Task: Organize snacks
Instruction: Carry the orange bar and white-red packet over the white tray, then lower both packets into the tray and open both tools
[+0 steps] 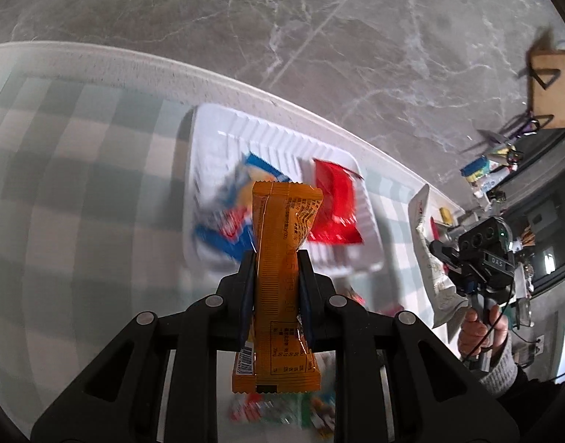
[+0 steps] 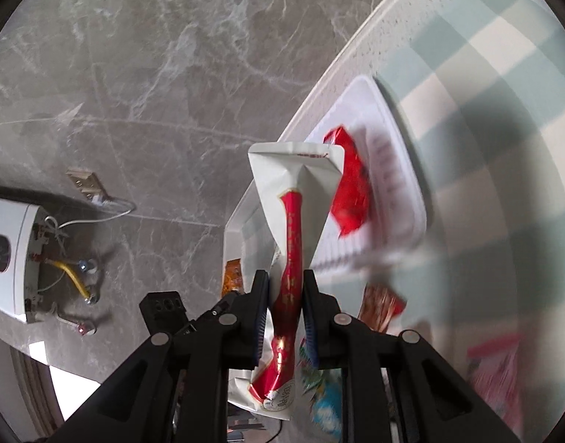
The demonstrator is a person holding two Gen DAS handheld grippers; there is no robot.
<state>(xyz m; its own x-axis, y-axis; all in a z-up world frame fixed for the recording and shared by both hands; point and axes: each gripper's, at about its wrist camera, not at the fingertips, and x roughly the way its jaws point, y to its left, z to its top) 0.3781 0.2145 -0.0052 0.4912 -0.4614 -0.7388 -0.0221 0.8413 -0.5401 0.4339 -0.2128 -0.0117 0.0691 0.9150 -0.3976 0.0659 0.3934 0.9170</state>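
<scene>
My left gripper (image 1: 275,263) is shut on an orange snack bar packet (image 1: 285,258), held upright above the table. Beyond it a white plastic tray (image 1: 223,133) holds a blue and white packet (image 1: 230,221) and a red packet (image 1: 334,203). My right gripper (image 2: 285,283) is shut on a white and red snack pouch (image 2: 293,221), held in the air near the table edge. The same tray (image 2: 396,155) and red packet (image 2: 350,184) lie beyond it. The right gripper with its pouch (image 1: 430,258) also shows at the right of the left wrist view.
The table has a green and white check cloth (image 1: 79,184). Loose snack packets lie near both grippers (image 2: 380,304), (image 1: 282,413). The grey marble floor (image 1: 319,18) lies past the table edge. A white appliance with wires (image 2: 20,251) and clutter (image 1: 496,170) sit on the floor.
</scene>
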